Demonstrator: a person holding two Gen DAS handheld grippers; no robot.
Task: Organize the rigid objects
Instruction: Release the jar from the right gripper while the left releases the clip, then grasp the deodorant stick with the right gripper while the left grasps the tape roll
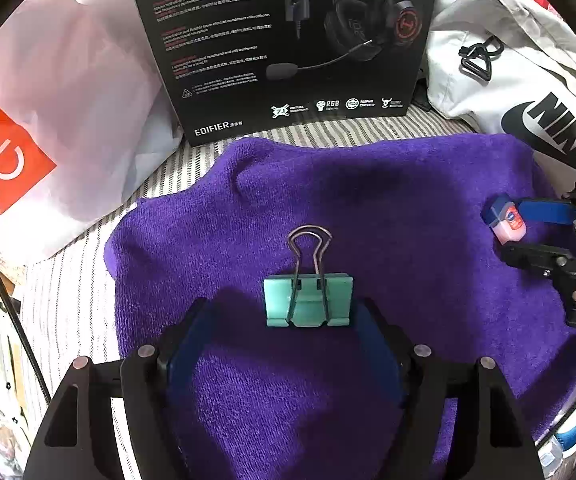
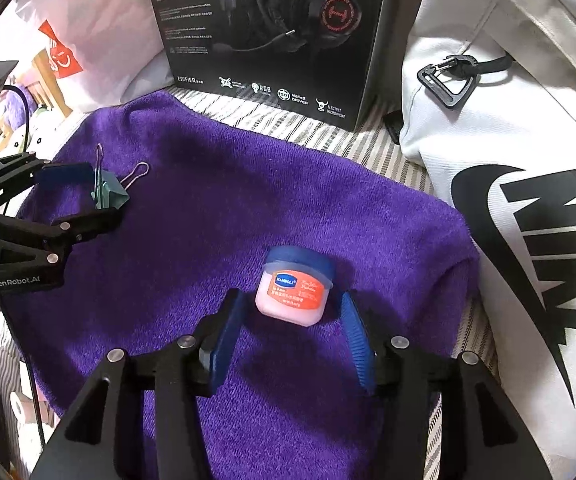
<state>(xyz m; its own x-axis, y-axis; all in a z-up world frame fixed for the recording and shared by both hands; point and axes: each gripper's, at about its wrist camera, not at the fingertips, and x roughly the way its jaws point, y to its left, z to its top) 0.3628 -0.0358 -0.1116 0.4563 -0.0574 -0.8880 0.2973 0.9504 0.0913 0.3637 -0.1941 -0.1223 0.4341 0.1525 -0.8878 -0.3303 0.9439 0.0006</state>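
A teal binder clip (image 1: pixel 308 300) with wire handles lies on a purple towel (image 1: pixel 368 200). My left gripper (image 1: pixel 285 312) is open, its blue-padded fingers on either side of the clip, not touching it. The clip (image 2: pixel 109 194) and left gripper (image 2: pixel 87 196) also show in the right wrist view. A small pink jar with a blue lid (image 2: pixel 296 290) stands on the towel (image 2: pixel 247 180). My right gripper (image 2: pixel 292 312) is open, fingers flanking the jar with gaps. The jar (image 1: pixel 506 220) and right gripper (image 1: pixel 512 226) show at the right of the left wrist view.
A black Edifier headset box (image 1: pixel 279 40) stands behind the towel. A white Nike bag (image 2: pixel 508 160) lies to the right, close to the towel's edge. A white and red plastic bag (image 1: pixel 47 100) lies at the left. Striped bedding (image 1: pixel 67 300) lies under the towel.
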